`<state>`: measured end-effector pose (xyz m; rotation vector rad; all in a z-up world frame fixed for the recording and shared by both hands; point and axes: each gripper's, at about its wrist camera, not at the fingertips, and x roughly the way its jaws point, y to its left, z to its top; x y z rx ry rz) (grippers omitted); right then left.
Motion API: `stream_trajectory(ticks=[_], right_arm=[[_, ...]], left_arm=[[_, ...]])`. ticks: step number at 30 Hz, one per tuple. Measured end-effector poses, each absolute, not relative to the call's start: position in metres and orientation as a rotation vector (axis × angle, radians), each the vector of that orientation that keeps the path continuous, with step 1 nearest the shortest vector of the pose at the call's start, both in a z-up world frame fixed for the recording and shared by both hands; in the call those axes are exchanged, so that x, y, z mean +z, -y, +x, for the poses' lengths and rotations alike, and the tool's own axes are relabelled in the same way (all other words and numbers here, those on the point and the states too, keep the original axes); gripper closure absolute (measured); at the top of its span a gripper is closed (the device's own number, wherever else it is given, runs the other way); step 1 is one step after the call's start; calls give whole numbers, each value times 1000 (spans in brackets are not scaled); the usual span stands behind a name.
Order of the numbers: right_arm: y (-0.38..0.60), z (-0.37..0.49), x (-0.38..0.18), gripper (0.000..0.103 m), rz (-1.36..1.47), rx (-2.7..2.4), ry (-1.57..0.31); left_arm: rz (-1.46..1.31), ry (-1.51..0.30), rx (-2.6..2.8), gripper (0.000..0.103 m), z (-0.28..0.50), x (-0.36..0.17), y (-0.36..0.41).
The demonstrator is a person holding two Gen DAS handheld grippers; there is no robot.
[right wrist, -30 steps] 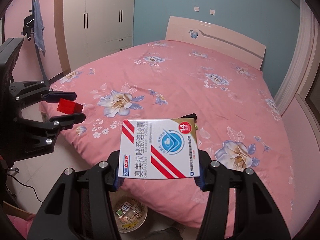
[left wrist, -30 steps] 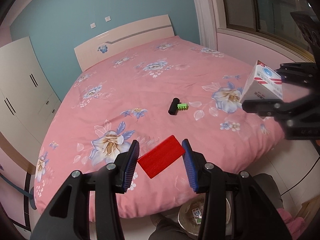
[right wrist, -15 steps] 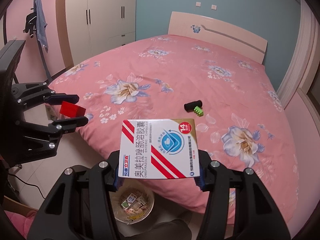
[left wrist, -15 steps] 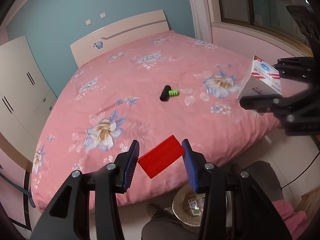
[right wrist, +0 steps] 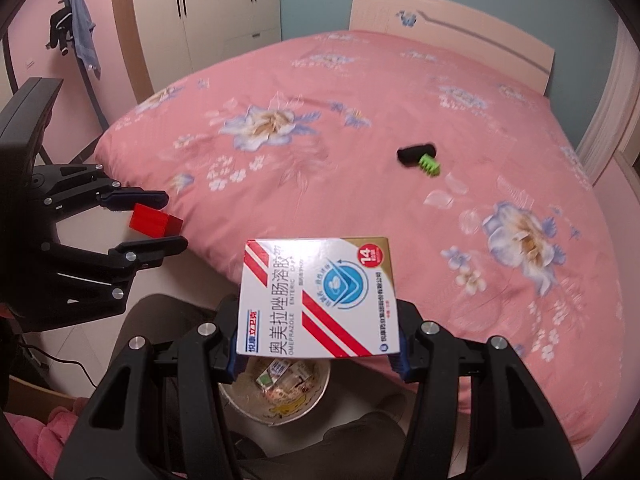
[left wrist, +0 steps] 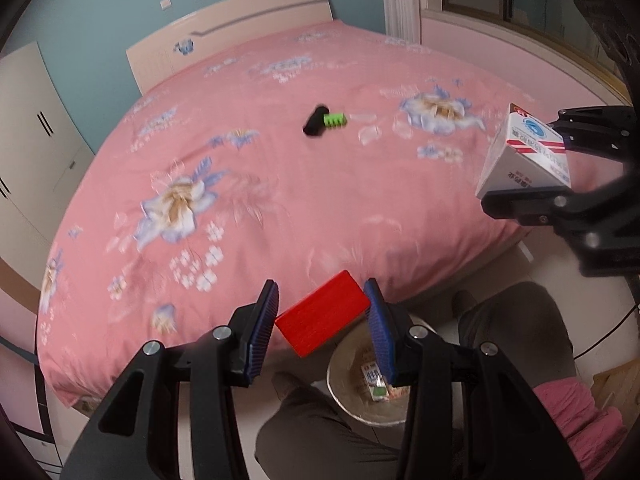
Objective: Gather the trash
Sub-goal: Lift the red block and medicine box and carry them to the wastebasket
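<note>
My left gripper (left wrist: 322, 316) is shut on a flat red box (left wrist: 322, 318), held at a slant over the foot edge of the bed; the same red box (right wrist: 155, 221) shows at the left of the right wrist view. My right gripper (right wrist: 318, 340) is shut on a white medicine box (right wrist: 320, 298) with red stripes and a blue round logo, also seen as the medicine box (left wrist: 524, 154) at the right of the left wrist view. Below both grippers a round metal bin (right wrist: 276, 414) stands on the floor with several wrappers inside; the bin (left wrist: 370, 412) is partly hidden by the left gripper's finger.
A pink flowered bed (right wrist: 360, 128) fills the middle. On it lie a black cylinder (right wrist: 414, 152) and a green toothed clip (right wrist: 430, 166). A person's dark trouser legs (left wrist: 516, 340) flank the bin. A white wardrobe (right wrist: 208, 4) stands at the back left.
Both grippers have sunk and tipped further down toward the floor, still gripping their boxes. The bin and the person's legs have come more into view; the bed has slid upward in both pictures.
</note>
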<state>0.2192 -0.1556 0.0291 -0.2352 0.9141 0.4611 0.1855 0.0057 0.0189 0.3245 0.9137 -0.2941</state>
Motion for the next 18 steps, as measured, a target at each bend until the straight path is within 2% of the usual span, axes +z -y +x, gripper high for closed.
stream_trajectory(ticks=[18], right_arm=[[134, 208, -82, 48, -252, 521, -1129]], left_arm=[[291, -1123, -326, 57, 184, -87, -6]])
